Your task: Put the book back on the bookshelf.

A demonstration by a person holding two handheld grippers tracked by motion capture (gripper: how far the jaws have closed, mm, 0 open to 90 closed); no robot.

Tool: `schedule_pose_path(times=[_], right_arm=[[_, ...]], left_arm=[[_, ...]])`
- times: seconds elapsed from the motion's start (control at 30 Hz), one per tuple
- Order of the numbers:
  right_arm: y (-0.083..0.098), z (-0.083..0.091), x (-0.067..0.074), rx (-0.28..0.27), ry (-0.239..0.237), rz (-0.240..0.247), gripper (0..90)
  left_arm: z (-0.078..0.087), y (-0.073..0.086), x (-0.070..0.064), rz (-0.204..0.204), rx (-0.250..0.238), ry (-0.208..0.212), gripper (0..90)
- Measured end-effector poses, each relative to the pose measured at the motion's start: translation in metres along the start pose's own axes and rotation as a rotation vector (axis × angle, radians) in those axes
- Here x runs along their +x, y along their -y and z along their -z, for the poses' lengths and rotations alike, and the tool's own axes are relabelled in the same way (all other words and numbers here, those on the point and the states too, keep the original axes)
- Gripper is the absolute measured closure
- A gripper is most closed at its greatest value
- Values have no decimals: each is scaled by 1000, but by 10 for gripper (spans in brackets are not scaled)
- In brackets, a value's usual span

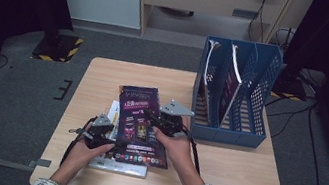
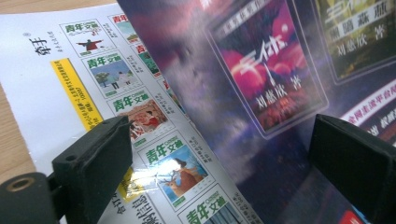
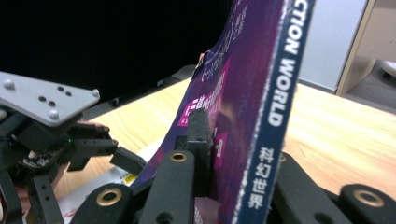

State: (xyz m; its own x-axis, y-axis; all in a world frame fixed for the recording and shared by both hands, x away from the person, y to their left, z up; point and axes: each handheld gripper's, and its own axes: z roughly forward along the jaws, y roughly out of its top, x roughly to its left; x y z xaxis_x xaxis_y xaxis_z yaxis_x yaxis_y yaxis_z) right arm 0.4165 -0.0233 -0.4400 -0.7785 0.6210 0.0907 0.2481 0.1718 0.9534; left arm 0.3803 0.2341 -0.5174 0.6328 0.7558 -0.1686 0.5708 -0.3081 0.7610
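Pinching the glossy purple magazine (image 3: pixel 261 116), right hand-held gripper (image 3: pixel 219 186); left hand-held gripper (image 2: pixel 219 154) spread.

high view looks down over the table (image 1: pixel 104 77); both gripper views sit close on the purple magazine (image 1: pixel 140 119).

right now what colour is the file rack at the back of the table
Blue, with perforated sides; the file rack shows best in the high view.
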Motion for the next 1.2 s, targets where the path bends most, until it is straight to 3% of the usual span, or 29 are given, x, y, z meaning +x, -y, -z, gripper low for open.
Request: schedule_pose_path(times=[0.3,0.57,0.77,0.87,0.93,1.07,1.2], right_arm=[[-6,5,2,-48,3,20,815],[-11,8,5,-74,-10,34,817],[-13,9,8,-83,-23,46,819],[-14,9,9,-89,-27,54,819],[-14,9,9,-89,-29,53,819],[-13,8,10,-85,-36,56,822],[-12,9,9,-86,-41,56,822]], left_arm=[[1,0,0,13,-16,12,104],[0,-1,-2,-7,-20,42,158],[-1,-2,-4,2,-25,91,210],[0,-4,-7,-10,-32,117,269],[0,-4,-8,-23,-23,100,302],[6,-7,-5,1,-31,102,459],[10,-8,-3,0,-40,102,557]])
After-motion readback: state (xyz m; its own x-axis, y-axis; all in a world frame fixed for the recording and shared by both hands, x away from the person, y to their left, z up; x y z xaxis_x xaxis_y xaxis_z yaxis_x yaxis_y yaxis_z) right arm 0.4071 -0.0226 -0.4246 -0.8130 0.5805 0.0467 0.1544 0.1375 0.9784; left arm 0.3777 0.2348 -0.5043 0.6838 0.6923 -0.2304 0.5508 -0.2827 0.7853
